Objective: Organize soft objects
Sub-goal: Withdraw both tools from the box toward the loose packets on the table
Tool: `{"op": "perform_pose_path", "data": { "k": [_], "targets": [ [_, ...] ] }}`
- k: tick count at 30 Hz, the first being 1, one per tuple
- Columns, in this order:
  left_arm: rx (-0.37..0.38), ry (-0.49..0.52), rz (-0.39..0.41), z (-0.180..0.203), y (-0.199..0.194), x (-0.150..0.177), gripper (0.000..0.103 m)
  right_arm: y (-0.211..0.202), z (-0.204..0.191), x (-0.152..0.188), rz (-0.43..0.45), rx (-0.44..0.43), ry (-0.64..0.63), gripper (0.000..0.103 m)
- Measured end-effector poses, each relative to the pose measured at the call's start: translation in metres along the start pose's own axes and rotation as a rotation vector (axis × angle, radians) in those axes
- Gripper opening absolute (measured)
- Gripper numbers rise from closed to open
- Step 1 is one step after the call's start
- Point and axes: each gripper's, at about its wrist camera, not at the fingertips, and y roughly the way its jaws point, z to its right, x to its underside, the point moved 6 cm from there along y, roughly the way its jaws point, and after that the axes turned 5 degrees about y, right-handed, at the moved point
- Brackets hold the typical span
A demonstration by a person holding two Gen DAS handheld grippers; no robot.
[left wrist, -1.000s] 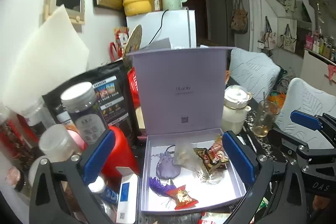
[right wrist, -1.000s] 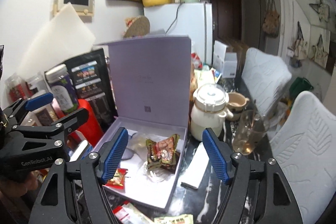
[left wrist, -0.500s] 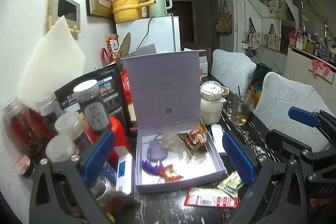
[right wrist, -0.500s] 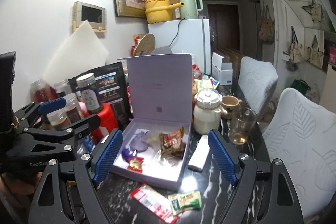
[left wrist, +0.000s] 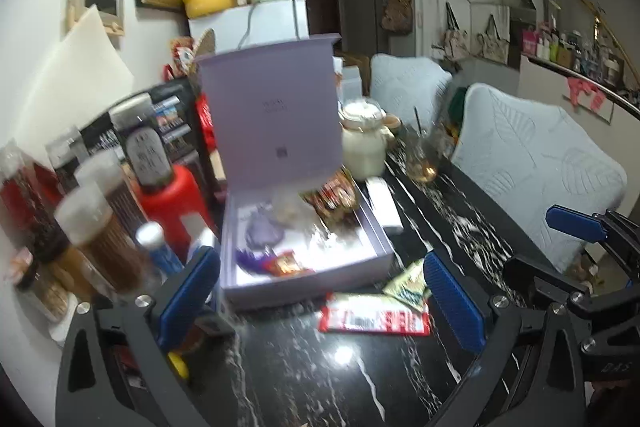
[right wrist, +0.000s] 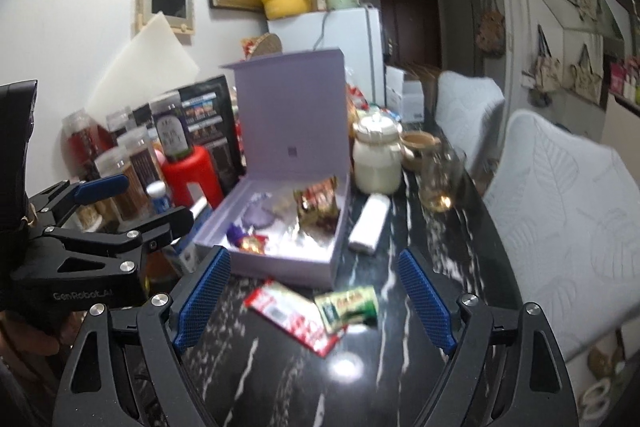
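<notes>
An open lilac box (left wrist: 304, 277) (right wrist: 280, 267) stands on the black table with its lid upright. Inside lie a lilac pouch (left wrist: 264, 231) (right wrist: 258, 215), a brown-red snack packet (left wrist: 334, 199) (right wrist: 318, 205), a red candy (left wrist: 286, 263) (right wrist: 252, 243) and clear wrappers. In front of the box lie a red packet (left wrist: 374, 319) (right wrist: 296, 317) and a green-yellow packet (left wrist: 408, 287) (right wrist: 348, 307). My left gripper (left wrist: 320, 303) is open above the red packet, holding nothing. My right gripper (right wrist: 314, 301) is open too, above both packets, and empty.
Several jars (left wrist: 96, 235) and a red canister (left wrist: 172, 203) crowd the table's left side. Right of the box are a white jar (right wrist: 378, 163), a white carton (right wrist: 370, 223) and a glass (right wrist: 440, 179). White padded chairs (right wrist: 568, 227) line the right edge.
Both grippers have drawn back from the box, which now looks smaller. The red and green-yellow packets have come into view in front of it. The right jaws have widened.
</notes>
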Motion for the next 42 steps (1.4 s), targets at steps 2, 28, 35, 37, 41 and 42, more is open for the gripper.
{"op": "perform_pose_path", "data": {
  "k": [2, 28, 35, 37, 41, 42],
  "targets": [
    [0.018, 0.003, -0.019, 0.008, 0.004, 0.008, 0.103, -0.001, 0.004, 0.01, -0.014, 0.005, 0.009, 0.087],
    [0.147, -0.043, -0.286, 0.047, 0.092, 0.09, 0.103, 0.045, 0.072, 0.101, -0.232, 0.019, 0.144, 0.087],
    [0.14, -0.062, -0.337, 0.046, 0.114, 0.1, 0.103, 0.072, 0.078, 0.106, -0.282, 0.014, 0.145, 0.087],
    [0.159, -0.073, -0.328, 0.047, 0.117, 0.099, 0.103, 0.081, 0.078, 0.106, -0.298, 0.011, 0.138, 0.087],
    [0.209, -0.077, -0.307, 0.051, 0.124, 0.091, 0.103, 0.091, 0.079, 0.104, -0.313, -0.002, 0.137, 0.087],
    [0.216, -0.07, -0.304, 0.052, 0.126, 0.089, 0.103, 0.093, 0.08, 0.104, -0.315, -0.003, 0.138, 0.087]
  ]
}}
